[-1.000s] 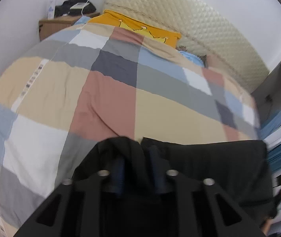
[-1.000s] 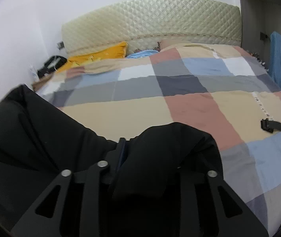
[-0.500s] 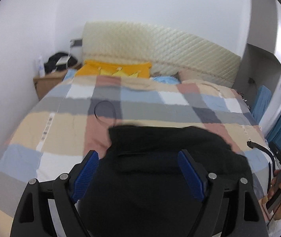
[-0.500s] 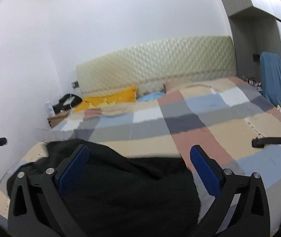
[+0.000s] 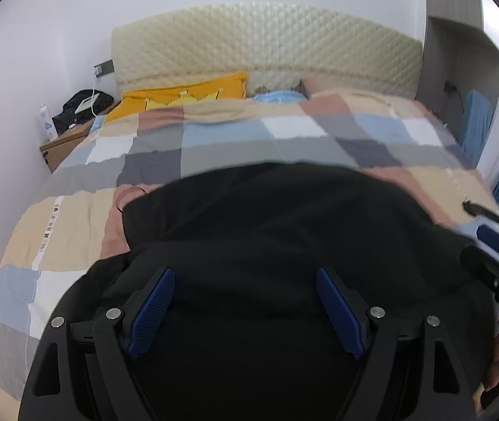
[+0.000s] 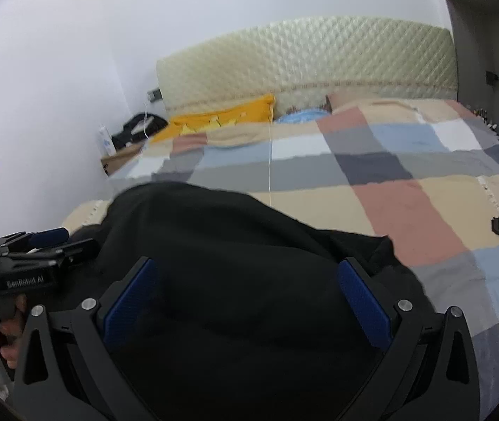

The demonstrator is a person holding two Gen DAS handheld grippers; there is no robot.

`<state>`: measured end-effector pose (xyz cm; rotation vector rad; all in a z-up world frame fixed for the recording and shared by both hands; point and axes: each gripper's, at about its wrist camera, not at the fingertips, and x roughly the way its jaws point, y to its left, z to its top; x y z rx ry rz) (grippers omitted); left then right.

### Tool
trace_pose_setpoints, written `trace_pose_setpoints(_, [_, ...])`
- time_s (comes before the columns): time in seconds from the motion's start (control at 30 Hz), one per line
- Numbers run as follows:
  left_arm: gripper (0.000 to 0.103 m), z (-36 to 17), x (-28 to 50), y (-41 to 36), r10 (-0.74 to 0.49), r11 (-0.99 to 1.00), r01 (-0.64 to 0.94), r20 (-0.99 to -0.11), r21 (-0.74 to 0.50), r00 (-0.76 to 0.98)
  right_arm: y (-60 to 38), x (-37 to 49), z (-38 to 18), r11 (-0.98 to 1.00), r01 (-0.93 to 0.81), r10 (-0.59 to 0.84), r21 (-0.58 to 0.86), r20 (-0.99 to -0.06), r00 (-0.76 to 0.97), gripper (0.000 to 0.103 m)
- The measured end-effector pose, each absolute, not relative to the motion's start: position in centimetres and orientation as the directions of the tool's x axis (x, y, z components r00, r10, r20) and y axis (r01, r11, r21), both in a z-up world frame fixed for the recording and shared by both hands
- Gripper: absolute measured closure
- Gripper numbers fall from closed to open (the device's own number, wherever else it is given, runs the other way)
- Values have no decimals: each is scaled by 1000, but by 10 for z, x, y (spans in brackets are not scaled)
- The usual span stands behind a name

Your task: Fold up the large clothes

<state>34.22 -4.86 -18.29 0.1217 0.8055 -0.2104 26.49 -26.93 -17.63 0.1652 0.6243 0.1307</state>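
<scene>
One bed, its checked quilt (image 5: 84, 217) bare to my left and (image 6: 425, 203) wide and bare to my right, up to one padded headboard (image 5: 267, 45). One black garment (image 5: 277, 217) lies at the near edge. My left tongs (image 5: 245, 310) and right tongs (image 6: 245, 310) stand wide above it, gripping nothing. One yellow pillow (image 5: 182, 96).

Checked quilt (image 5: 73, 217) on bed; yellow pillow (image 5: 186, 96) by quilted headboard (image 5: 267, 42); nightstand (image 5: 66, 140) with bottle (image 5: 47, 126), black bag (image 5: 84, 105).
</scene>
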Motion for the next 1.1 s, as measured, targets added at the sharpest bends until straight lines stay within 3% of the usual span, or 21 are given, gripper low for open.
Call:
trace_pose_setpoints(0.53, [16, -216, 390, -32, -127, 985, 172, -733, -15, 668, -241, 351, -230, 981, -106, 189, 162, -674, 714, 0])
trace_pose_setpoints(0.87, [15, -224, 390, -33, -127, 984, 180, -727, -5, 675, -243, 352, -240, 978, -92, 196, 187, -681, 705, 0])
trace_pose_setpoints(1.1, [15, -189, 367, 18, -147, 988, 139, -650, -64, 745, -260, 323, -212, 980, -84, 183, 182, -639, 747, 1])
